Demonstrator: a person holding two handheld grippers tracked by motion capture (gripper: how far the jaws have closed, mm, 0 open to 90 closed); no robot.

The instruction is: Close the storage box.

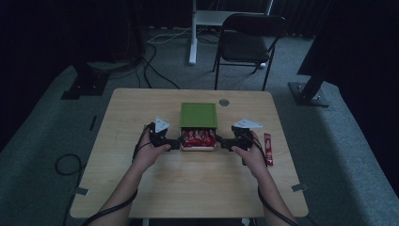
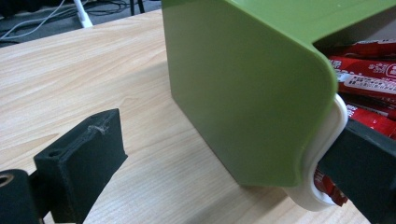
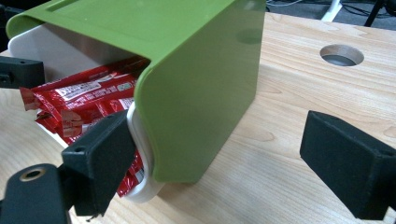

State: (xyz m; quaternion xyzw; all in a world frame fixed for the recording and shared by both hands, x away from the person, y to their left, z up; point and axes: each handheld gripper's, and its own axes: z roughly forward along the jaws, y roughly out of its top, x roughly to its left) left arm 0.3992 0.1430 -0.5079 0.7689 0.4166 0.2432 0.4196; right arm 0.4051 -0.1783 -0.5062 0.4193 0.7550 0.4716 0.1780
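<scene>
Light wooden surface [image 1: 188, 183] on grey carpet, a black folding chair [image 1: 247, 40] beyond it. The green-lidded white box [image 1: 198, 115] of red snack bars [image 1: 198, 137] sits mid-surface, lid slid back. Left gripper [image 1: 175, 143] and right gripper [image 1: 225, 143] flank the box, jaws apart astride its near corners.
</scene>
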